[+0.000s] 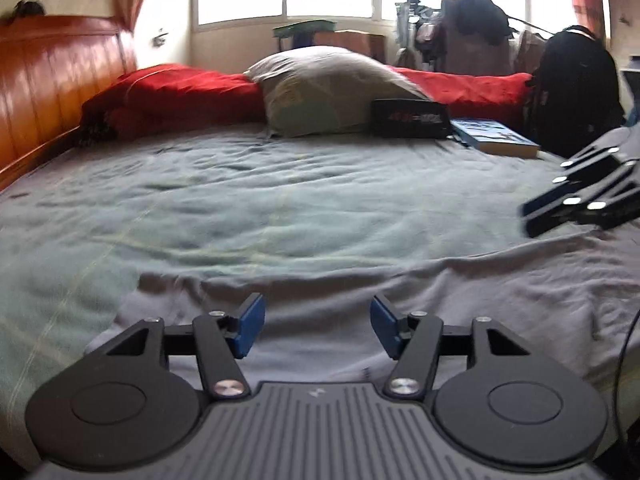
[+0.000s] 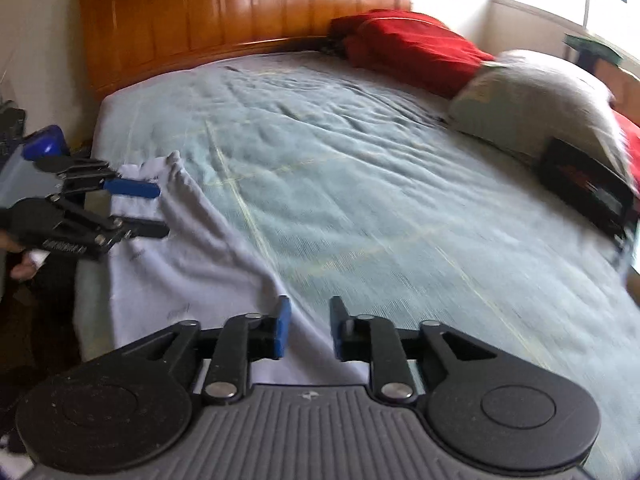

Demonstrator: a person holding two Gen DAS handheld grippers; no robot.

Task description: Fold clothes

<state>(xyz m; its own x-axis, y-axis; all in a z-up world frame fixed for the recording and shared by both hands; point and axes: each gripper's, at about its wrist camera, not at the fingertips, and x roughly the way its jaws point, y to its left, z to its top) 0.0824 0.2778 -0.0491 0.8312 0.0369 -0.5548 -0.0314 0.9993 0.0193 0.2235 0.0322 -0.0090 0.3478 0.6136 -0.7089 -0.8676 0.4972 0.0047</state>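
Grey garment [image 1: 400, 292]: lay spread, rumpled, along near edge of bed [image 1: 240, 200]; no finished fold visible. Left hand-held gripper [image 1: 318, 330]: spread wide above it. Right hand-held gripper [image 2: 307, 330]: parted, gripping nothing.

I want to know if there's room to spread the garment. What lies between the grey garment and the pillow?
Only bare, wrinkled green sheet lies between the garment and the pillow; both wrist views show it.

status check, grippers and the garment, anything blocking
Left gripper open over grey garment. Right gripper open at its edge. Garment flat, unfolded. Pillow, book far side, clear.
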